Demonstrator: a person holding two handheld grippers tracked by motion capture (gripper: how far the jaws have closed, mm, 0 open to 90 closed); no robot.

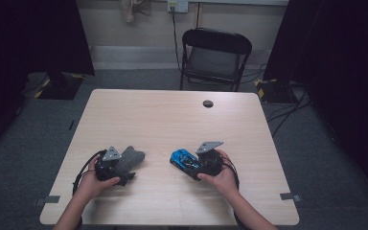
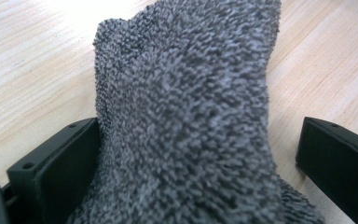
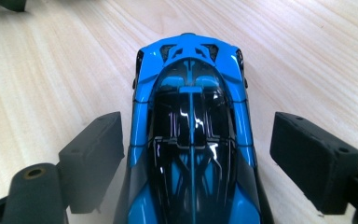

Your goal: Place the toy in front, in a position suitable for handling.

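The blue toy car sits on the table between your right gripper's jaws, which stand wide with clear gaps either side. It looks hard and glossy, likely slippery; take it low across the flanks. Your left gripper has the soft grey cloth between its jaws, one touching, one apart.

Table — sock, car (blue)
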